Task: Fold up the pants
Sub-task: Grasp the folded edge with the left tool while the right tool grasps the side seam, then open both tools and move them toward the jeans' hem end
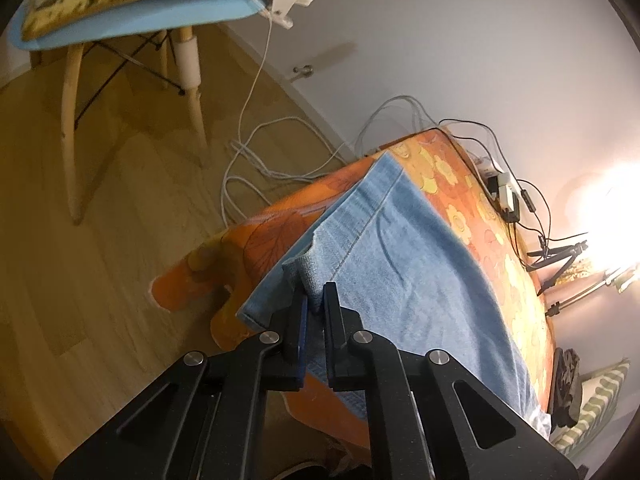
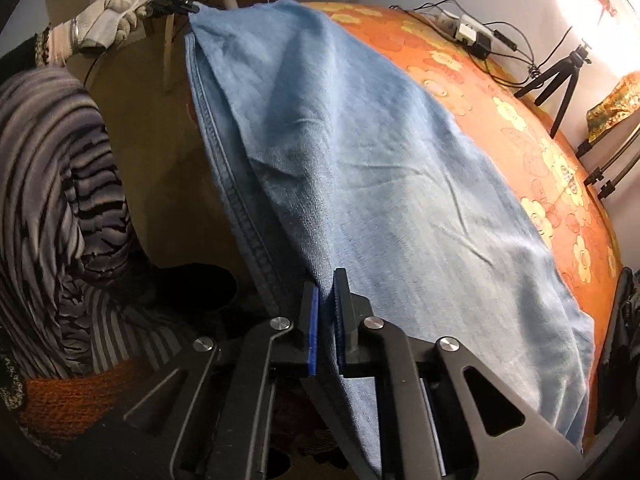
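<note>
Closest in, the right claw is pinched tight on the near edge of the pants, beside the thick seam; the left claw is likewise clamped on a bunched-up bit of hem at the far end of the same edge. Pale blue denim lies spread along the bench, its near side hanging over the front. Both bites look shallow, so a quick lift could pull the cloth free, or catch only the top layer, though I can't quite tell how many layers each holds. Beneath is an orange flowered cover; cables trail over the wooden floor, a power strip and small tripod stand at the back, and a blue chair stands beyond.
</note>
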The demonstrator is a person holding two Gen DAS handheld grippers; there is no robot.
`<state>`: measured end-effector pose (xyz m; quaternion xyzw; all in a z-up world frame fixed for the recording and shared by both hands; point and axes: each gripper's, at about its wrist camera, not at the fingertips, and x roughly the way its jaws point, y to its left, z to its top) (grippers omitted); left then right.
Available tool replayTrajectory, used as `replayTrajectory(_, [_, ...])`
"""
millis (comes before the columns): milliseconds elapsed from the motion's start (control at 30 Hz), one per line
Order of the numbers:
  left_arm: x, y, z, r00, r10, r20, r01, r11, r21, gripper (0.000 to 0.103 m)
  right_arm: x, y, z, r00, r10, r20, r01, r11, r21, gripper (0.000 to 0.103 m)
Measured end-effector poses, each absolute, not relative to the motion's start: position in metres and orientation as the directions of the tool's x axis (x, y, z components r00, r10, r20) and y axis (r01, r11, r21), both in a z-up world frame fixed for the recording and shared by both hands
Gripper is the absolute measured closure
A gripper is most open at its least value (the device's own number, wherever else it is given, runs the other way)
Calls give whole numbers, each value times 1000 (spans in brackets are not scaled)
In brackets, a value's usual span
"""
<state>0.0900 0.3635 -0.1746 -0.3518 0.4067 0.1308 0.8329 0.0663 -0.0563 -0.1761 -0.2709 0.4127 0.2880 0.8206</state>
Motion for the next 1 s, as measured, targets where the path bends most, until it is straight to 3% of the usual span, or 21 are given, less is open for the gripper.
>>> replayTrajectory(233, [82, 367, -161, 654, -49, -755, -494, 728, -475, 97, 59, -60, -153, 501, 294, -814, -706, 683, -188, 99])
replayTrajectory(467, [74, 371, -191, 611, -44, -790, -539, 707, -457, 97, 54, -46, -189, 455, 253, -854, -733, 651, -198, 99])
replayTrajectory(567, [78, 374, -201, 582, -98, -807, -538, 698, -473, 97, 64, -49, -195, 421, 253, -871, -725, 671, -155, 98])
replayTrajectory(633, [76, 375, -198, 588, -97, -803, -531, 703, -473, 95, 66, -53, -191, 412, 269, -871, -717, 685, -128, 92])
replayTrajectory(700, [74, 374, -192, 586, -79, -806, -522, 724, -451, 91, 63, -64, -181, 425, 307, -851, -700, 708, -95, 72])
replayTrajectory(733, [72, 375, -189, 585, -70, -808, -520, 733, -440, 91, 61, -69, -177, 434, 320, -842, -690, 719, -83, 68])
replayTrajectory(1000, [55, 381, -155, 595, -24, -803, -514, 757, -403, 91, 58, -131, -125, 575, 376, -727, -544, 839, 4, 64])
